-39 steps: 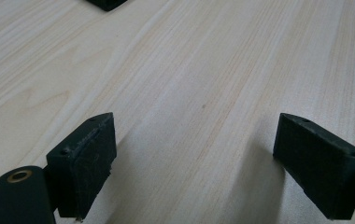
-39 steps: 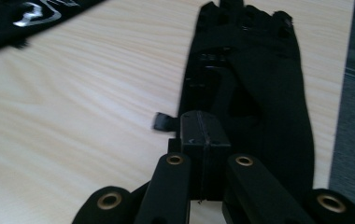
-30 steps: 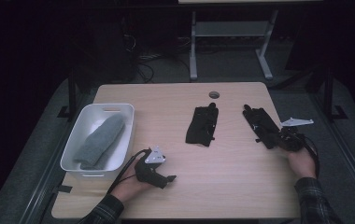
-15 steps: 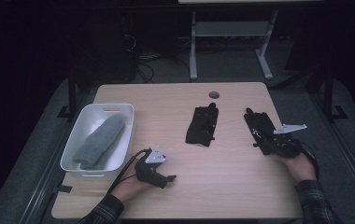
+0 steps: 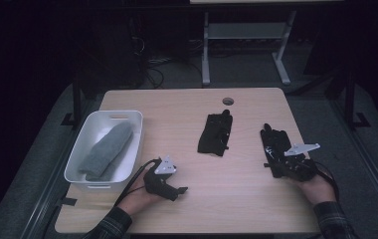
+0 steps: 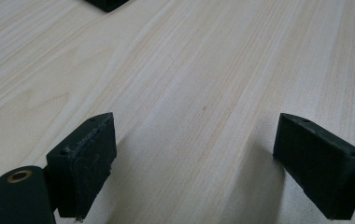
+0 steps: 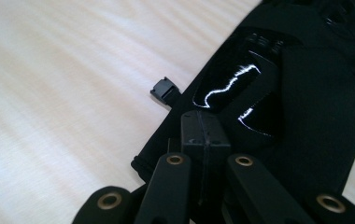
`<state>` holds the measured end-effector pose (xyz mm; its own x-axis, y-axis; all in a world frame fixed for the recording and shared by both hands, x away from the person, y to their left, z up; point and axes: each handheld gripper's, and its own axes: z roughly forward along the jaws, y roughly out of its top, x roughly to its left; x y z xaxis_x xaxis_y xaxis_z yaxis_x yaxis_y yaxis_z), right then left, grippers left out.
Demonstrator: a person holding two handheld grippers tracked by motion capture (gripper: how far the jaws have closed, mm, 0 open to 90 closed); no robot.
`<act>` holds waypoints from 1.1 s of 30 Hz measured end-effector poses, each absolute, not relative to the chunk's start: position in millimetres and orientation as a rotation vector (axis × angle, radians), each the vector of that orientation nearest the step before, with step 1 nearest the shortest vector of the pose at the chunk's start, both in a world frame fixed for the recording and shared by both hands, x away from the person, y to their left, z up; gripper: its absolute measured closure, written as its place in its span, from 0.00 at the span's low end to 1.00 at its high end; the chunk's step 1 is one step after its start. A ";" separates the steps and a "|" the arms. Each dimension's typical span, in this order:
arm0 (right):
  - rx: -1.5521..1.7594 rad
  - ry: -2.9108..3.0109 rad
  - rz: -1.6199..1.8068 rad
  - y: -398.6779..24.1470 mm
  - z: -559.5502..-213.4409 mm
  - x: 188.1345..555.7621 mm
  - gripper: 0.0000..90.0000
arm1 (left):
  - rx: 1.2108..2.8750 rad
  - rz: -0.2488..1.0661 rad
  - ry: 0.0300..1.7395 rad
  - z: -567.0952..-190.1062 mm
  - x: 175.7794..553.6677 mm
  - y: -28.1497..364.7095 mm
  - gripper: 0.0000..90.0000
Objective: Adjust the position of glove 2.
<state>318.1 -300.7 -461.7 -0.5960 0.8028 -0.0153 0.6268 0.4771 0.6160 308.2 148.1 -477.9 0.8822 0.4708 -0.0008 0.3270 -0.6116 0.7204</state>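
Note:
A black glove (image 5: pixel 275 142) lies at the table's right side. My right gripper (image 5: pixel 274 165) sits at its near end, and in the right gripper view its jaws are shut (image 7: pixel 203 128) on the cuff of this black glove (image 7: pixel 306 93), beside a small plastic clip (image 7: pixel 165 89). A second black glove (image 5: pixel 216 133) lies flat at mid-table. My left gripper (image 5: pixel 178 190) rests on the bare wood near the front. It stands open (image 6: pixel 194 154) with nothing between its pads.
A white bin (image 5: pixel 85 149) at the left holds a grey mitten (image 5: pixel 106 149). The tabletop has a round cable hole (image 5: pixel 228 101) at the back. Beyond the table are dark floor and a white table frame (image 5: pixel 246 35).
My right gripper has moved left onto the right-hand glove's near end, and that glove has shifted a little toward the front edge. The left gripper has stayed put.

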 end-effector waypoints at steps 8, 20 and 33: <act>1.148 2.504 0.856 -283.9 -460.4 295.1 1.00 | 2.277 0.242 0.572 -478.0 308.3 147.7 0.14; 1.044 2.596 0.895 -261.5 -459.1 263.9 1.00 | 2.280 0.236 0.572 -478.1 308.4 147.6 0.14; 1.031 2.460 0.956 -269.4 -436.6 264.6 1.00 | 2.267 0.238 0.576 -478.4 308.8 145.8 0.14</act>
